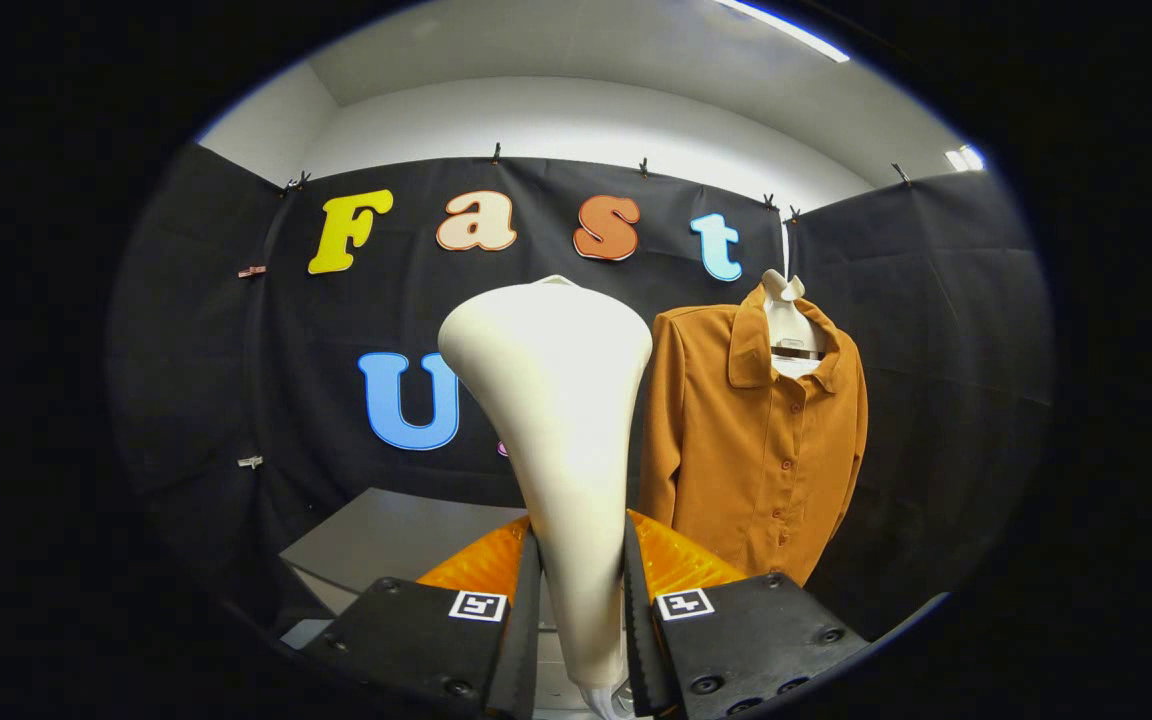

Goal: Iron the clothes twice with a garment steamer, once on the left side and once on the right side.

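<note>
Clamping the steamer (556, 420) by its narrow handle, the gripper (581, 610) had both fingers pressed against it — one on either side — and the wide cream head stood upright above them. Beyond and just to the right hung a shirt (751, 450), brown, buttoned, on a pale hanger (788, 320) against the black cloth wall. A grey table (386, 540) lay low — behind the fingers.

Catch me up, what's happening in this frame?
The hand-held gripper is shut on the handle of a cream, flared-head garment steamer, held upright between its fingers. Beyond it hangs a mustard-brown buttoned shirt on a white hanger against the booth wall. The steamer head is apart from the fabric, so a pass isn't under way here.
</note>
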The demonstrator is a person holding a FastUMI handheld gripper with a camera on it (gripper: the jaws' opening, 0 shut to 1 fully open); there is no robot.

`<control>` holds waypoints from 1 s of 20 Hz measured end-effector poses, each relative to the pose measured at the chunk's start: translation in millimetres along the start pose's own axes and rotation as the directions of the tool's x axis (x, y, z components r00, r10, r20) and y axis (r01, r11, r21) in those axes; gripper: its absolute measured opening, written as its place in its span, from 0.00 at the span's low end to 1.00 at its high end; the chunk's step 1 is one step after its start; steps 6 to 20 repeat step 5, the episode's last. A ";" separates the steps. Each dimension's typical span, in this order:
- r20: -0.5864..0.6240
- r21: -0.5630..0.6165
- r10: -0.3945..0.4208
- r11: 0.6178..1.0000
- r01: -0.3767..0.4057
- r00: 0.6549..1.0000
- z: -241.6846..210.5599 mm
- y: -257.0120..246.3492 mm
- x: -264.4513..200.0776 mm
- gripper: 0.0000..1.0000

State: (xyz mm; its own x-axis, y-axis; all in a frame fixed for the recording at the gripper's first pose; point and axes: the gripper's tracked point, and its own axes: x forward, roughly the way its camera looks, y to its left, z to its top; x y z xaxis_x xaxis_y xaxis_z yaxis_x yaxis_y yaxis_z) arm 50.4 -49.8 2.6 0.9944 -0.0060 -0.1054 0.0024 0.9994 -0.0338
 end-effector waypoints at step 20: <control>-0.004 -0.001 0.003 1.000 -0.003 1.000 -2.2 2.2 4.5 0.40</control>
